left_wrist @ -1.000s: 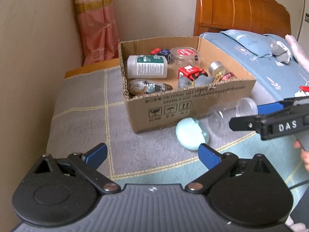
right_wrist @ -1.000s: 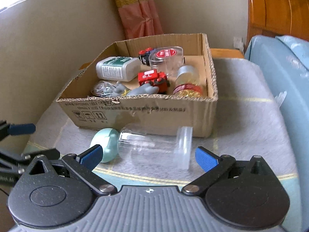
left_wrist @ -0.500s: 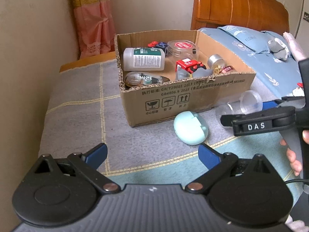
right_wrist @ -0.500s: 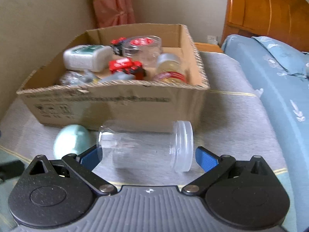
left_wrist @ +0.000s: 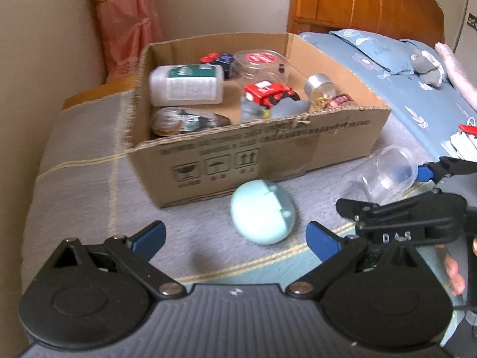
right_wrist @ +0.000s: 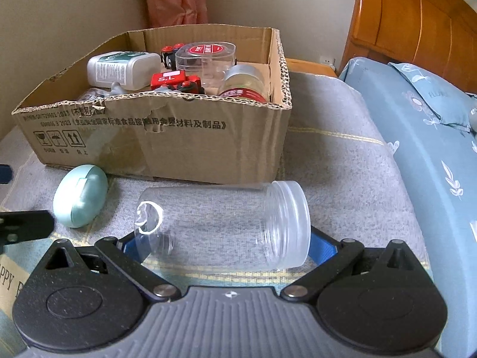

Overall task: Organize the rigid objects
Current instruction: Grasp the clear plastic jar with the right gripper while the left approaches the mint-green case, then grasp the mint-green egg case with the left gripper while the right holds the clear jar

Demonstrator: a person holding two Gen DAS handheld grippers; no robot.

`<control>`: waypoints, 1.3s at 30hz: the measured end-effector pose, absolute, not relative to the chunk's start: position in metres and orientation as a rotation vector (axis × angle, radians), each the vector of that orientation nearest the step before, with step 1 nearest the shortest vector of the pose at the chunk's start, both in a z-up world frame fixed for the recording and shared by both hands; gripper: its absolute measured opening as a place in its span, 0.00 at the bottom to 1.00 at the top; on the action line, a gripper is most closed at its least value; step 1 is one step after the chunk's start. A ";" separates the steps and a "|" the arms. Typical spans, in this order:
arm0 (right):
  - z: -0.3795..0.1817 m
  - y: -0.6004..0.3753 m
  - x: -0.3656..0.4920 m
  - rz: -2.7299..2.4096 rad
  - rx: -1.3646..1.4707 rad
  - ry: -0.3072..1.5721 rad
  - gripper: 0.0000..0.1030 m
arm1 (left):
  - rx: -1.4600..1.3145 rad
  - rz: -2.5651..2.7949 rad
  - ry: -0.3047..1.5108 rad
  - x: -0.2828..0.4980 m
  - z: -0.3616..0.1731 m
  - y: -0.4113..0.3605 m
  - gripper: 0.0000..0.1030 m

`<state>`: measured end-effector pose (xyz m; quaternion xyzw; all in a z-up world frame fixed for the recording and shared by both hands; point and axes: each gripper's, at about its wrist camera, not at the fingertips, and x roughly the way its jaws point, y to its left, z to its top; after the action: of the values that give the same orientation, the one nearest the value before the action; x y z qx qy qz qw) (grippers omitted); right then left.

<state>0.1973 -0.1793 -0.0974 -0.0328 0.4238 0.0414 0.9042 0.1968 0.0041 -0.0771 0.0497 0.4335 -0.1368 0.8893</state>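
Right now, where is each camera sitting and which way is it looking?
Left wrist: sits on the left gripper, looking forward over its open fingers at the mint case and cardboard box; the right gripper and some fingers of a hand show at the right.
Right wrist: sits on the right gripper, looking forward at the clear jar lying sideways between its fingers, box behind.
Both views share the box, mint case and jar.

Clear jar [right_wrist: 226, 223] on its side, mint case [right_wrist: 80, 195] beside — box [right_wrist: 179, 146] behind
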 end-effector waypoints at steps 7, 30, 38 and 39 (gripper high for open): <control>-0.098 -0.187 0.197 0.090 -0.066 0.867 1.00 | 0.059 -0.286 0.927 0.215 -0.093 -0.003 0.97; -0.099 -0.187 0.195 0.097 -0.072 0.851 1.00 | 0.135 -0.246 0.860 0.205 -0.097 -0.007 0.69; -0.095 -0.187 0.191 0.146 -0.024 0.827 1.00 | 0.107 -0.254 0.854 0.206 -0.095 -0.007 0.50; -0.094 -0.186 0.190 0.138 -0.030 0.818 1.00 | 0.107 -0.255 0.856 0.206 -0.095 -0.007 0.50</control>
<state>0.1903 -0.1861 -0.0938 -0.0146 0.3973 0.0671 0.9151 0.2061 -0.0065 -0.0950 0.0517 0.4137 -0.1233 0.9006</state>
